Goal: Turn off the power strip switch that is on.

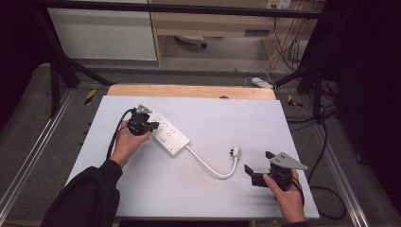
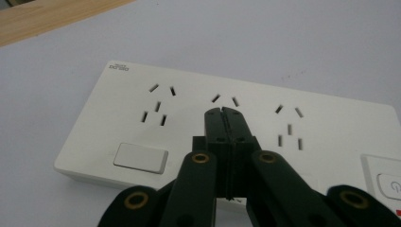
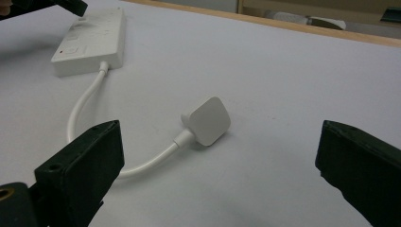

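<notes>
- my left gripper [image 2: 222, 111] has its jaws pressed flat together with nothing between them, the tips over the middle set of sockets on the white power strip [image 2: 198, 142].
- in the high view that left gripper [image 1: 142, 124] sits at the near-left end of the power strip [image 1: 168, 132]; whether the tips touch the plastic, i cannot tell.
- the power strip lies flat on the grey table [image 1: 213, 113], toward its left half, set at a slant.
- it shows three socket groups, a blank rectangular button [image 2: 140, 157] at one end and a switch [image 2: 390, 182] at the other.
- a short white cord [image 1: 210, 166] curves from the strip's end to its plug [image 1: 235, 152].
- my right gripper [image 1: 260, 171] is wide open and holds nothing, near the table's right front corner.
- in the right gripper view the plug [image 3: 208, 120] lies on the table ahead of the open jaws, apart from both, its flat back turned toward me.
- the cord [image 3: 82, 106] loops back to the strip [image 3: 92, 45] beyond.
</notes>
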Demonstrator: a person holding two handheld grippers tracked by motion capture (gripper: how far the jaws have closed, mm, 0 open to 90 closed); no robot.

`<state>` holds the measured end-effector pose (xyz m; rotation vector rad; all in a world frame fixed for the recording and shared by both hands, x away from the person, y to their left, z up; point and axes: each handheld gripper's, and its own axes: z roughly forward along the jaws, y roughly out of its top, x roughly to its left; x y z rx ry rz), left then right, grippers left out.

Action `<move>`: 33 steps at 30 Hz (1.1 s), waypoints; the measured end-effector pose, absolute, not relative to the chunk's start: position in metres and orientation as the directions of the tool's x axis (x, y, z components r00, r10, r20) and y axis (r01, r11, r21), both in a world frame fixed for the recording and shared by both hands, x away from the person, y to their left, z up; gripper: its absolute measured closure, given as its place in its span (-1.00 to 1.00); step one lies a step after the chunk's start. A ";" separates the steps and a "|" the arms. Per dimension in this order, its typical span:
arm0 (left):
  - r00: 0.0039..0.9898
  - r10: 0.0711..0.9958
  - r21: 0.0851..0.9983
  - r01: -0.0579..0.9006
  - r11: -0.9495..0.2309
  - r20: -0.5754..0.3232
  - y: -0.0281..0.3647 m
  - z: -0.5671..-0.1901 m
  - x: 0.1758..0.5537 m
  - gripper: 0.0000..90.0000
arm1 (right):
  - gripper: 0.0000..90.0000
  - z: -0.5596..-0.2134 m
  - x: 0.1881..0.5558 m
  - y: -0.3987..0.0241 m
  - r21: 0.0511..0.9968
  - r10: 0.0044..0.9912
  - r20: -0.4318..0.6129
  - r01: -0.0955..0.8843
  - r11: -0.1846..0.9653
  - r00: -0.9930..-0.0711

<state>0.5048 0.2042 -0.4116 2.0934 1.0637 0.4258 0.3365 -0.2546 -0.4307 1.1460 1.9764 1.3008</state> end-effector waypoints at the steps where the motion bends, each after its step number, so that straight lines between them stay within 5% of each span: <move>1: 0.602 0.797 0.739 0.553 -0.385 -0.036 0.204 -0.411 0.505 1.00 | -0.95 -0.431 0.337 -0.255 0.909 0.856 0.033 0.371 0.189 -0.517; 6: 0.608 0.791 0.738 0.564 -0.370 -0.069 0.205 -0.410 0.504 0.97 | -0.95 -0.432 0.337 -0.254 0.906 0.857 0.031 0.377 0.194 -0.515; 29: 0.588 0.801 0.798 0.535 -0.279 -0.115 0.214 -0.383 0.491 -0.24 | -0.95 -0.432 0.337 -0.255 0.900 0.861 0.028 0.388 0.200 -0.507; 33: 0.586 0.798 0.798 0.543 -0.261 -0.137 0.214 -0.379 0.490 -0.61 | -0.95 -0.433 0.337 -0.255 0.896 0.859 0.026 0.392 0.206 -0.511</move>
